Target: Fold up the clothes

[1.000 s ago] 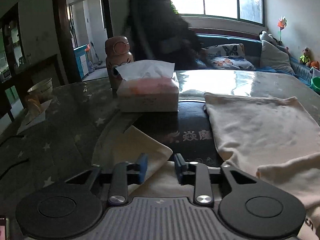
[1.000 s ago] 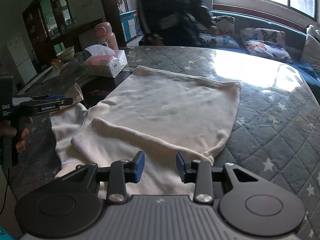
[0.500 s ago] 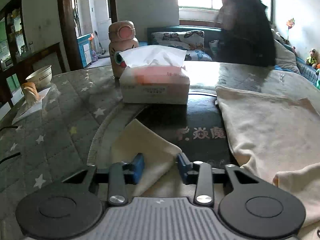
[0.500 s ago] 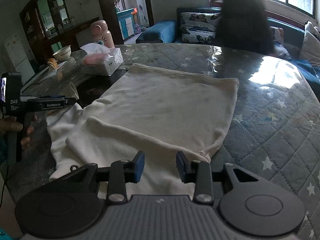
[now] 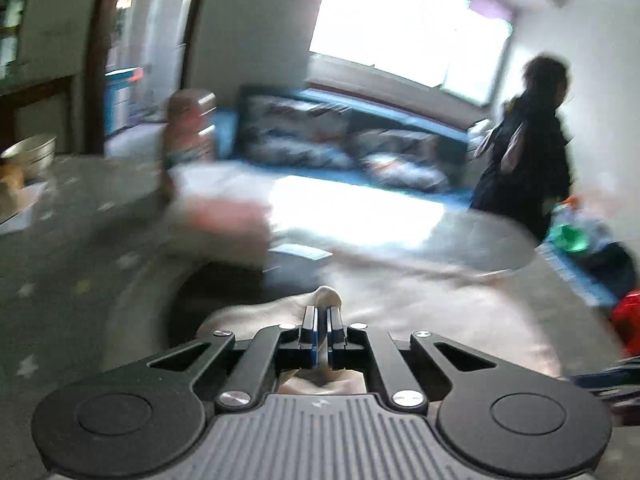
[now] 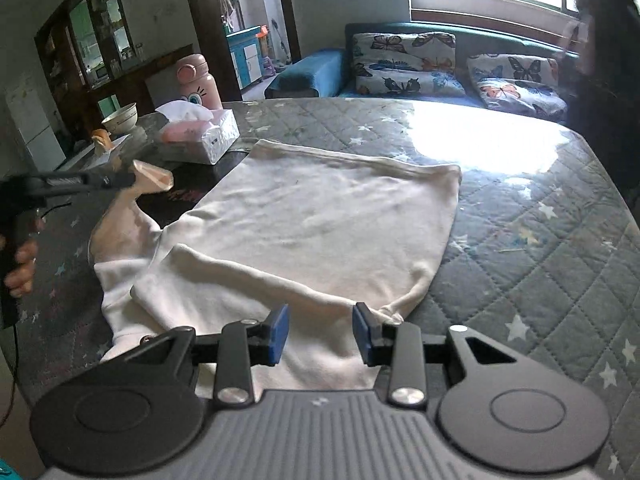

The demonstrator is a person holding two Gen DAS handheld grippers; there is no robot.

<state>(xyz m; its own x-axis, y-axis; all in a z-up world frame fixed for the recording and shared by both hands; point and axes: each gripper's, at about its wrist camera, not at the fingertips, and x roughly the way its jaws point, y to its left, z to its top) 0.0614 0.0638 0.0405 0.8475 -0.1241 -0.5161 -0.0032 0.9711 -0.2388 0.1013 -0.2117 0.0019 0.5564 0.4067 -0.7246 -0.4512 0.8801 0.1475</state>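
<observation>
A cream long-sleeved garment (image 6: 320,216) lies flat on the quilted table, one sleeve folded across its near part. My left gripper (image 5: 321,334) is shut on the cuff of the other sleeve (image 5: 328,296) and holds it lifted above the table; from the right wrist view that gripper (image 6: 120,179) shows at the left with the sleeve (image 6: 150,174) hanging from it. My right gripper (image 6: 320,332) is open and empty, low over the garment's near edge. The left wrist view is blurred.
A white tissue box (image 6: 200,136), a pink bottle (image 6: 198,80) and a bowl (image 6: 120,117) stand at the table's far left. A sofa with butterfly cushions (image 6: 404,64) is behind the table. A person in dark clothes (image 5: 528,148) stands at the far right.
My left gripper has shut on the sleeve cuff and lifted it off the table, swinging right. The right gripper stayed open and barely moved. The person walked to the right.
</observation>
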